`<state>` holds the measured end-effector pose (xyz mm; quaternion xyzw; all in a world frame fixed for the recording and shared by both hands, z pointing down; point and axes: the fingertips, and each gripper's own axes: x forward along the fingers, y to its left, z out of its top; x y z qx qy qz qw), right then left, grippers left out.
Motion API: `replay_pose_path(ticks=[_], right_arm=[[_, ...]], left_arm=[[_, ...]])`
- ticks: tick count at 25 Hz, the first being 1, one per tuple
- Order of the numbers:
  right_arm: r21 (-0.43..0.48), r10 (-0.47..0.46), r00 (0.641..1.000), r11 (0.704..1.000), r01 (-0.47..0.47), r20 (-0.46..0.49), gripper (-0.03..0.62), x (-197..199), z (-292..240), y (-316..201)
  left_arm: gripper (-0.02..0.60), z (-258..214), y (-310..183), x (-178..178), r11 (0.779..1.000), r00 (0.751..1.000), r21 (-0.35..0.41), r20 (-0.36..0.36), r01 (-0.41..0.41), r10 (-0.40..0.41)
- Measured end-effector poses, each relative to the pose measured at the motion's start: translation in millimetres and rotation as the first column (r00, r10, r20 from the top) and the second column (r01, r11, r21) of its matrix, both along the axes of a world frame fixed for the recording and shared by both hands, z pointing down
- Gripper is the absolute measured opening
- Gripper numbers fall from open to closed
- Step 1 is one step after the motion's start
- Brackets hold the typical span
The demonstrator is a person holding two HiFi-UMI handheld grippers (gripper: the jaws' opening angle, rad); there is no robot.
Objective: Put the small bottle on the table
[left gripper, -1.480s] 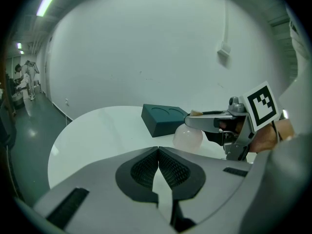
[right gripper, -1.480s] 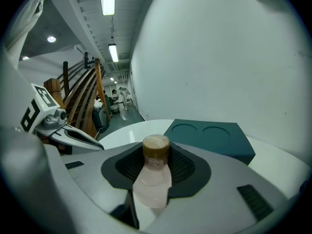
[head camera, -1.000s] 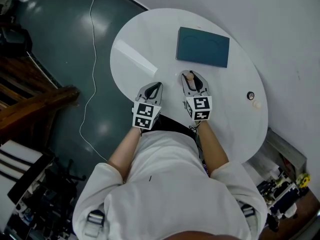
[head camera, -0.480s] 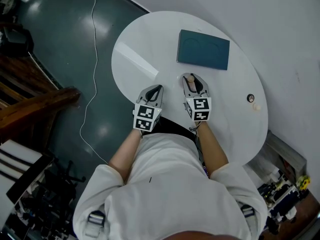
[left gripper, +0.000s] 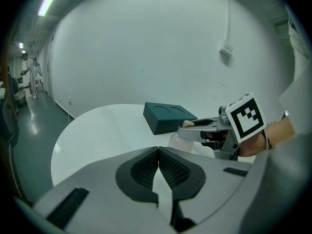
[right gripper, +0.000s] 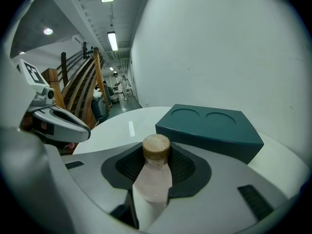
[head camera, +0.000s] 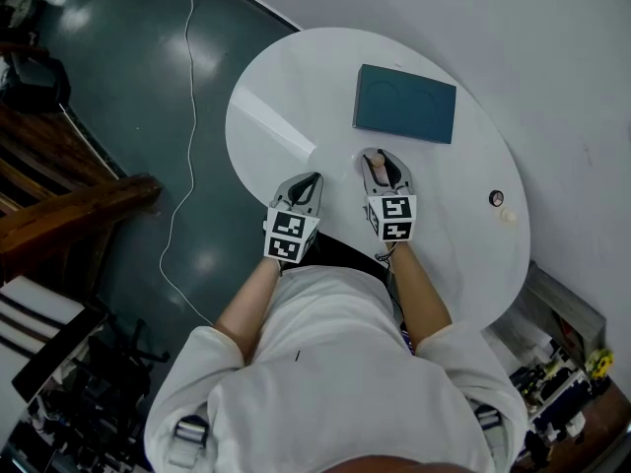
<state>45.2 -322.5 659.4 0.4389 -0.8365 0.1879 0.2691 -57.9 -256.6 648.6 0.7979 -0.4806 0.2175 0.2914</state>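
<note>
A small pale bottle (right gripper: 152,174) with a tan cork-like cap stands upright between the pads of my right gripper (right gripper: 157,168), which is shut on it. In the head view the right gripper (head camera: 383,166) holds the bottle (head camera: 375,163) over the round white table (head camera: 286,87), just short of the dark teal box (head camera: 405,103). My left gripper (head camera: 306,187) hovers beside it to the left, near the table's front edge. Its pads (left gripper: 146,168) meet with nothing between them, so the left gripper (left gripper: 158,165) is shut. From there the right gripper (left gripper: 207,130) and the bottle's cap (left gripper: 188,124) show.
The teal box (right gripper: 209,128) has two round recesses in its top. A small dark ring (head camera: 496,198) and a pale knob (head camera: 508,217) lie at the table's right edge. A white cable (head camera: 187,116) runs over the dark floor; wooden stairs (head camera: 59,195) stand left.
Both grippers have stayed almost in place over the table; the view has shifted slightly. The bottle remains held in the right gripper.
</note>
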Motion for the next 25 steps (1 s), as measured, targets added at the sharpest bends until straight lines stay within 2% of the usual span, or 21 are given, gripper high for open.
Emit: replay_pose_path(ticks=[7,11,14,16,21,25], right_arm=[[0.025,-0.02,0.998,0.999,0.021,-0.057,0.143,-8,2,6],[0.027,-0.007,1.0,1.0,0.008,-0.016,0.148,-10,2,7],[0.021,0.0,1.0,1.0,0.0,0.026,0.224,-11,-4,15],[0.022,0.011,0.999,1.0,-0.012,0.041,0.245,-10,-8,24],[0.008,0.064,0.995,0.998,-0.065,0.075,0.255,1,-16,54],[-0.01,0.12,0.99,0.993,-0.119,0.076,0.25,15,-18,79]], left_arm=[[0.018,0,-2,-4,1.0,1.0,0.001,-0.007,-0.015,0.015],[0.018,-3,-4,-4,0.999,0.999,0.009,-0.009,-0.038,0.038],[0.018,-7,-8,0,0.998,0.997,0.017,-0.027,-0.065,0.066],[0.018,-9,-11,3,0.996,0.996,0.023,-0.036,-0.082,0.083],[0.018,-18,-13,16,0.99,0.989,0.041,-0.054,-0.136,0.138],[0.018,-16,-9,31,0.982,0.977,0.02,-0.097,-0.188,0.189]])
